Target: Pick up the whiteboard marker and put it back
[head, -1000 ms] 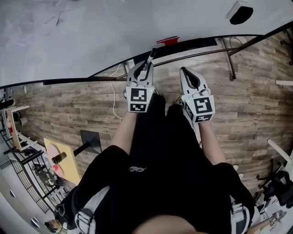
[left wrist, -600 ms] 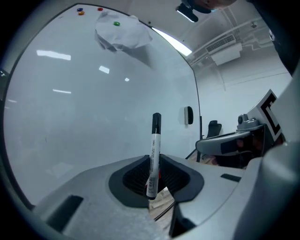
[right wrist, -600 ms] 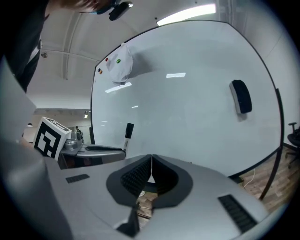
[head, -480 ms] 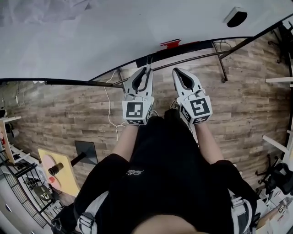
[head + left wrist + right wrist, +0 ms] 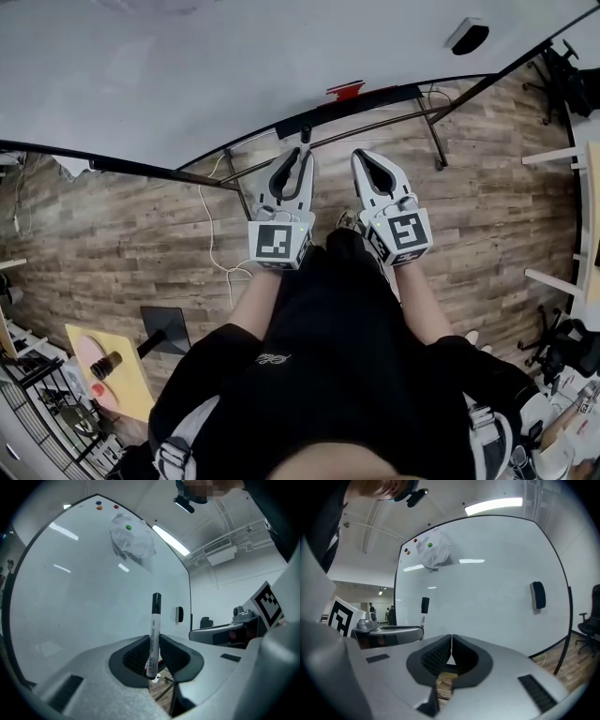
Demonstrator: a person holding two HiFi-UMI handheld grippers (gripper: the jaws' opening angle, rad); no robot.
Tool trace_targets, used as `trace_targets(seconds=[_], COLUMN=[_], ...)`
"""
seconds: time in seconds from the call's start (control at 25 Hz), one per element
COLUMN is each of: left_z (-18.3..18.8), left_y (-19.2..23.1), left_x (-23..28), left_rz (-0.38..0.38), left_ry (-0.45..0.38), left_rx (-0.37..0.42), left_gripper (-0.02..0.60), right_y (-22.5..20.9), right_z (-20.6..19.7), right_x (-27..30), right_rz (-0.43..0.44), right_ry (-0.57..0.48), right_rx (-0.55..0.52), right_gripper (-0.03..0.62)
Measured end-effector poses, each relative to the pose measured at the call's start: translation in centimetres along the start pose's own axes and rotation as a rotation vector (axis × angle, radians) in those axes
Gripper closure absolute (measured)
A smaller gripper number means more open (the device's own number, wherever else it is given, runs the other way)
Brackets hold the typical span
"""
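Note:
My left gripper (image 5: 302, 155) is shut on a whiteboard marker (image 5: 153, 632), white with a black cap, which stands up between the jaws and points at the whiteboard (image 5: 84, 597). In the head view the marker (image 5: 306, 134) pokes out past the jaw tips toward the board's lower rail (image 5: 366, 98). My right gripper (image 5: 361, 159) sits beside the left, shut with nothing between its jaws. In the right gripper view the closed jaws (image 5: 451, 641) face the same whiteboard (image 5: 487, 588).
A black eraser (image 5: 538, 595) sticks to the whiteboard at right, also seen as a dark eraser (image 5: 467, 36) from above. A crumpled white sheet (image 5: 433, 550) and coloured magnets (image 5: 99, 504) hang high on the board. Board stand legs (image 5: 439, 141) rest on wood floor (image 5: 112, 234).
Both grippers have shifted slightly right and closer to the board's rail, staying side by side. The marker stays clamped in the left gripper. The view has swung, showing more whiteboard.

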State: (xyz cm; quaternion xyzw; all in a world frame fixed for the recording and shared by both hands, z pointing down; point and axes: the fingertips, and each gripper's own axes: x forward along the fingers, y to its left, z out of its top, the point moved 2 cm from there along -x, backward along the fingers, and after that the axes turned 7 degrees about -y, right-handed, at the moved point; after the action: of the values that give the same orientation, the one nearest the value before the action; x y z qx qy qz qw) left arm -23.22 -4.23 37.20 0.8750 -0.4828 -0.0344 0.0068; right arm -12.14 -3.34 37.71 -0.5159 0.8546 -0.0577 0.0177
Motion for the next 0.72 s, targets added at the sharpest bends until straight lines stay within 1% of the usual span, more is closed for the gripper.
trace_targets(seconds=[0.24,0.48,0.72], left_z=[0.8,0.6,0.1], left_y=[0.0,-0.7,-1.4], left_x=[-0.9,-1.4,-1.3], left_rz=[-0.027,-0.066,-0.112], left_ry=[-0.020,-0.029,-0.029], left_rx=[-0.005,-0.019,-0.055], left_gripper=[0.512,0.512,0.512], right_y=[1.1,1.4,1.1], right_z=[0.4,0.1,-0.4], right_x=[-1.0,-1.9,-3.1], right_rz=[-0.025,-0.062,-0.123], right_ry=[-0.003,-0.005,0.012], right_rx=[-0.019,-0.024,-0.025], right_gripper=[0.591,0.591,0.591])
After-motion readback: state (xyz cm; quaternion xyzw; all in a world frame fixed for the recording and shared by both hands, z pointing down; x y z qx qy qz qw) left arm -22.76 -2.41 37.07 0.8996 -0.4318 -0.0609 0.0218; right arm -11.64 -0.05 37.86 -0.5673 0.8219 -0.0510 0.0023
